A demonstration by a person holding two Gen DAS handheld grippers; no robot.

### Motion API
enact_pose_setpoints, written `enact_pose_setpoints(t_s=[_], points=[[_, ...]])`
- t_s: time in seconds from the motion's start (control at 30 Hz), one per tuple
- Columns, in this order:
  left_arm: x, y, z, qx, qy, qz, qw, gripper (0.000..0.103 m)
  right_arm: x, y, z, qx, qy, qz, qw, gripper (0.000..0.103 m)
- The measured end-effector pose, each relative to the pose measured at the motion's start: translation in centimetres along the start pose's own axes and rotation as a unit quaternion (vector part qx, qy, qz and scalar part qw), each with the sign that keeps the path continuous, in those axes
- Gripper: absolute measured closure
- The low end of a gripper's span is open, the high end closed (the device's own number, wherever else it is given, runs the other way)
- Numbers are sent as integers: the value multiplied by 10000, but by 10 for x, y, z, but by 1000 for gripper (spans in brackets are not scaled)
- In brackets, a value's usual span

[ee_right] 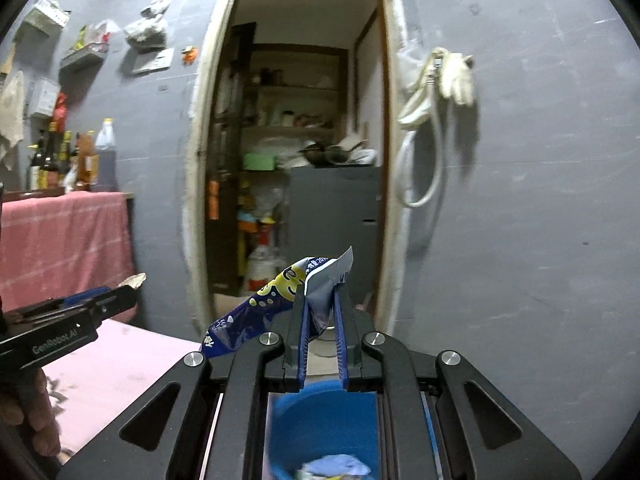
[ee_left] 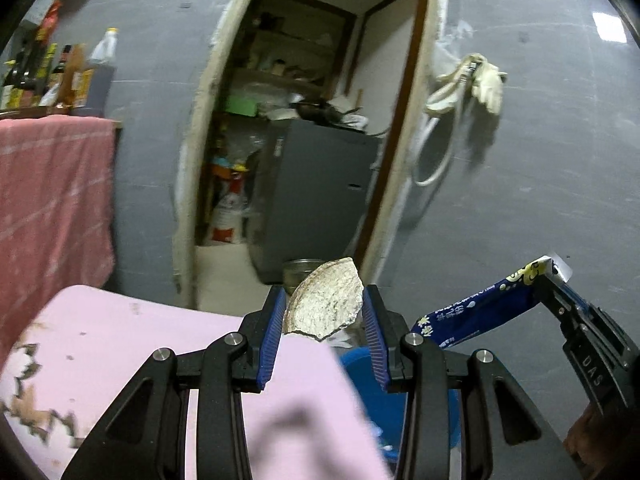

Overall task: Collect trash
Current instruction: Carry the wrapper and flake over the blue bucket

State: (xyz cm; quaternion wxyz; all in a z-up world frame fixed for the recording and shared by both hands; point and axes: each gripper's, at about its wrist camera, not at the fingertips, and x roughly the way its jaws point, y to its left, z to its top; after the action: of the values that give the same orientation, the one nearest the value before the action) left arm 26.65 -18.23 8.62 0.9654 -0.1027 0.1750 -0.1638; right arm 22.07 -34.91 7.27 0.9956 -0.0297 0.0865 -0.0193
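My left gripper [ee_left: 324, 316] is shut on a pale, rough broken shell piece [ee_left: 325, 305], held above the edge of a pink table [ee_left: 120, 336] and a blue bin [ee_left: 356, 384]. My right gripper [ee_right: 322, 320] is shut on a blue and yellow snack wrapper [ee_right: 276, 298], held right over the blue bin [ee_right: 320, 424], which has crumpled trash inside. The wrapper [ee_left: 480, 308] and right gripper [ee_left: 548, 280] show at the right of the left wrist view. The left gripper [ee_right: 130, 292] shows at the left of the right wrist view, with the shell piece [ee_right: 134, 280] at its tip.
A grey wall with an open doorway [ee_right: 304, 160] into a cluttered storeroom is ahead. A grey cabinet [ee_right: 336, 232] stands inside. A pink cloth [ee_right: 60, 240] hangs at left below bottles [ee_right: 80, 160]. Gloves and a hose [ee_right: 436, 92] hang on the wall at right.
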Motion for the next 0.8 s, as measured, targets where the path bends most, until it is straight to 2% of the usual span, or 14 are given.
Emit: enact_pose_setpoints(t_s=[0.2,0.37,0.53,0.8], points=[[24,-38,-10,172,12,-221,9996,69,-5,-39,-13,73,59,-435,9990,94],[47,-60,-23,485,113,-201,9986,69,2,-64,-36,310,239,-618,9973,93],[71,-73,-42,746,466,-188,9959,69,17,-81,-68,505,589,-740,9942,93],[107,-81,-74,860,1098,-166,9901,69,40,-96,-108,872,1162,-777,9863,93]])
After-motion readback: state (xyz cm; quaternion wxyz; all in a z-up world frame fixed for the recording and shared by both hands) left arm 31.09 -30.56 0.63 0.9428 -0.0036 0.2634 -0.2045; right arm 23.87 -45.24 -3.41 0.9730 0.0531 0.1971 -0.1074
